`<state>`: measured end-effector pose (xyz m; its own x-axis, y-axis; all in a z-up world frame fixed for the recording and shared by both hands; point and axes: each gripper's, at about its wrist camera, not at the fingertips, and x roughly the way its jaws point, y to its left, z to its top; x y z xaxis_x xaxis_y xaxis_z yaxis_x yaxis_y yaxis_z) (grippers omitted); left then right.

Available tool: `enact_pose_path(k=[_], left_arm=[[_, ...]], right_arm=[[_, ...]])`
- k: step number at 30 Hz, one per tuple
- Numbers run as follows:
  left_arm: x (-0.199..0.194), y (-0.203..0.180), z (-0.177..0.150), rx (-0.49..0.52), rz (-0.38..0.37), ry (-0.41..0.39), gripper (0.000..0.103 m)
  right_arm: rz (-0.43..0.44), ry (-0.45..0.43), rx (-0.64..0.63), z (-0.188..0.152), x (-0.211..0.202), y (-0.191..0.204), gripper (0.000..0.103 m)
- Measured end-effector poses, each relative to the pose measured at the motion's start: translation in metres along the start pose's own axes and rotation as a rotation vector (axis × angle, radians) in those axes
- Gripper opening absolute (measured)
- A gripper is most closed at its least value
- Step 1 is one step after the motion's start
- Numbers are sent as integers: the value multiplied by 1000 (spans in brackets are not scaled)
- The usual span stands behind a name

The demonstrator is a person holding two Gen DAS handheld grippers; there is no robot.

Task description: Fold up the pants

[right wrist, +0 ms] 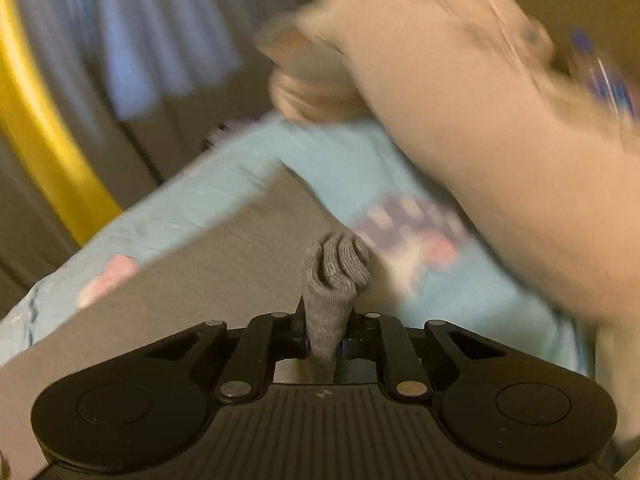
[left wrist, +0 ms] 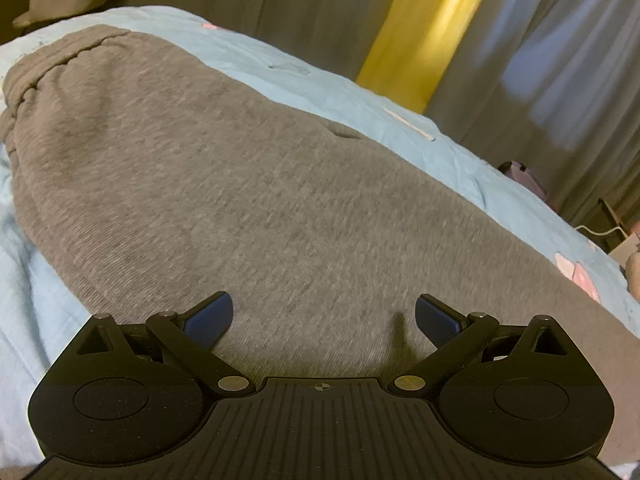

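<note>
Seemingly mid-fold: the right gripper (right wrist: pixel 326 320) pinches a bunched cuff of the pants (left wrist: pixel 248 200), lifted over the bed (left wrist: pixel 440 152); the left gripper (left wrist: pixel 323 312) hovers spread wide; folding remains.

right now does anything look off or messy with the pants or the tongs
Nothing damaged or spilled. The grey pants lie fairly flat on the blue sheet. The right tongs are shut on a bunched wad of pants fabric, while the left tongs hang open above the cloth.
</note>
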<state>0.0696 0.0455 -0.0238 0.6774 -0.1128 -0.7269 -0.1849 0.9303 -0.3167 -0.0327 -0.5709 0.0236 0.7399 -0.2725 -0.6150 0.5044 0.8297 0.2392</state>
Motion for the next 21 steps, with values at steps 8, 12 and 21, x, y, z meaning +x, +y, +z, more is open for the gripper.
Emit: enact_pose_path(k=[8,12,21], left_arm=[[-4,0,-1,-2,1,-5,102],[-9,3,-2,-21,-6,-13,102],[-7,8,1,-42,-27,-7,102]], right_arm=[[446,-86,-512,-56,-57,203,13],[472,169,-618,-132,-13,260,16],[587,238,-402,-109,-29,231,67]])
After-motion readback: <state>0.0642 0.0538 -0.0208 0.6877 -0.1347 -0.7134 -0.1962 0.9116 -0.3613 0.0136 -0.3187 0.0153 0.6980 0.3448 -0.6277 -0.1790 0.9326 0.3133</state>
